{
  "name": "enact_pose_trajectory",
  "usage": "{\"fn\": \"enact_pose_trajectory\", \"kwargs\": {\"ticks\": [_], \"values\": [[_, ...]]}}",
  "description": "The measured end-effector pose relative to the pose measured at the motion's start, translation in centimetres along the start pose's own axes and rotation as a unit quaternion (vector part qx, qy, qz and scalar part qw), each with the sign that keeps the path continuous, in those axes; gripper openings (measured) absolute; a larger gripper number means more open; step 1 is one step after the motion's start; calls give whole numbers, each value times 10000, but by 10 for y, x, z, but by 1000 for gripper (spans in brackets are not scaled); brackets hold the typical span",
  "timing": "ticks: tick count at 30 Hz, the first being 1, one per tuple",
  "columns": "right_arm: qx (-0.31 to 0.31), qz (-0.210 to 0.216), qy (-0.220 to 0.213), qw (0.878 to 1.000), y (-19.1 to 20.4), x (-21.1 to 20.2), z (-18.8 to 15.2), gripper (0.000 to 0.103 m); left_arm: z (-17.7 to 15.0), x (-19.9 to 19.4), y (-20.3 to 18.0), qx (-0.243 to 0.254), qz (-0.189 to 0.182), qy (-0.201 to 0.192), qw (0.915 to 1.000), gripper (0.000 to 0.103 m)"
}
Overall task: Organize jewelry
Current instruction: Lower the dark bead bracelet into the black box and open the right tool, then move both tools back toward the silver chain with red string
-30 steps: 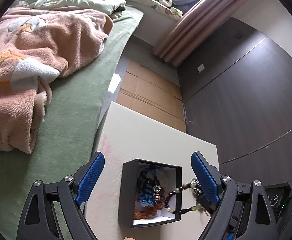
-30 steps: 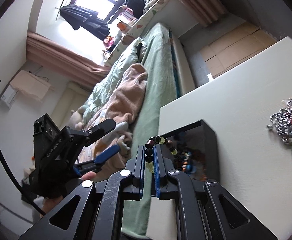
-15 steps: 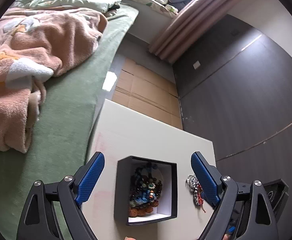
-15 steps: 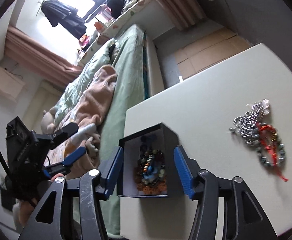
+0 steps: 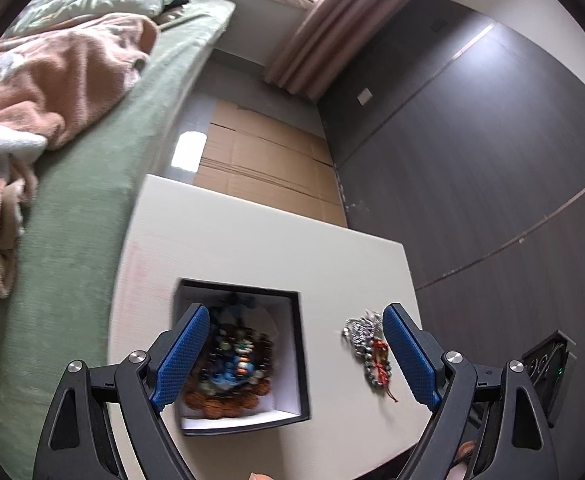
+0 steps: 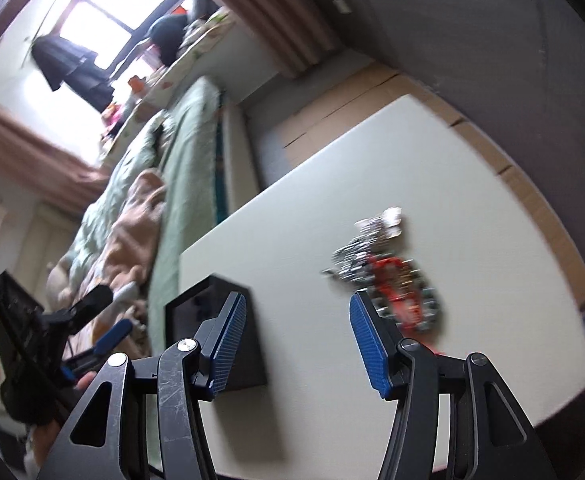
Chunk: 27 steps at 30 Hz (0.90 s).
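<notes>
Step in hand: between pieces, by my reading. One lot of jewelry already lies in the box; one cluster is not yet put away.
Left gripper (image 5: 295, 354): jaws spread wide, nothing between them; hovers above the table, its left pad over the box's near-left corner.
Black box (image 5: 301, 354): sits on the white table (image 5: 252, 240), toward its left edge beside the bed; lidless, dark walls, pale lining.
Beaded bracelets (image 5: 232, 364): heaped inside the box; dark beads, blue and teal ones, large brown beads along the near side. Blurred, so no count.
Silver-and-red cluster (image 5: 368, 348): loose on the table, near the box's right wall but apart from it; silvery links tangled with a red cord.
Right gripper (image 6: 297, 342): wide open and empty; in its own view the cluster (image 6: 388, 280) lies ahead, just past the right pad.
Next move calls for: right gripper shifting right and down over the cluster, closing on the tangled middle so links and cord lift together, then carrying it left over the box.
Risk: trailing cord may snag on the box rim.
</notes>
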State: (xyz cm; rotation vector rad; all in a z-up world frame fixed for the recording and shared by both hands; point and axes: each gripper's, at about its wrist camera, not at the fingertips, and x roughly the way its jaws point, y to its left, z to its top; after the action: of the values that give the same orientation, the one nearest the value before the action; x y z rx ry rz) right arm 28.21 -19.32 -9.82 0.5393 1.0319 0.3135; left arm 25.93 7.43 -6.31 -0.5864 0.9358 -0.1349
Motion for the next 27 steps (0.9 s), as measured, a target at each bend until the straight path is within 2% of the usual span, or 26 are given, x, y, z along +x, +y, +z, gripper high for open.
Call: {"fn": "enact_pose_trajectory", "kwargs": {"ticks": [4,7,10,11,13,16,19,21,27], "values": [[54,-242,-283,9993,-17,-19,4,55,-7,14,-21,181,-39,116,9998,89],[198,-329,-327,9987,-31,-26,7,55,-12,22,-35,304,-64,191,9993,89],[611,-459,-148,9970,-53,-24,9,69,-19,34,-49,432,-153,291,9985,89],[788,-427,-101,9959,-62,-24,9,70,-21,37,-54,474,-179,323,9982,89],[1045,-277,-28,9941,-75,-24,10,70,-26,44,-64,573,-218,408,9973,89],[1367,-31,-10,9906,-90,-27,9,81,-35,56,-77,721,-339,604,9950,87],[1782,299,-43,9835,-107,-30,5,82,-44,71,-85,756,-428,844,9926,77],[2038,396,-5,9782,-116,-28,2,82,-50,80,-87,733,-468,985,9913,67],[2359,27,-137,9717,-136,-35,-2,82,-65,105,-101,693,-567,1294,9875,49]]}}
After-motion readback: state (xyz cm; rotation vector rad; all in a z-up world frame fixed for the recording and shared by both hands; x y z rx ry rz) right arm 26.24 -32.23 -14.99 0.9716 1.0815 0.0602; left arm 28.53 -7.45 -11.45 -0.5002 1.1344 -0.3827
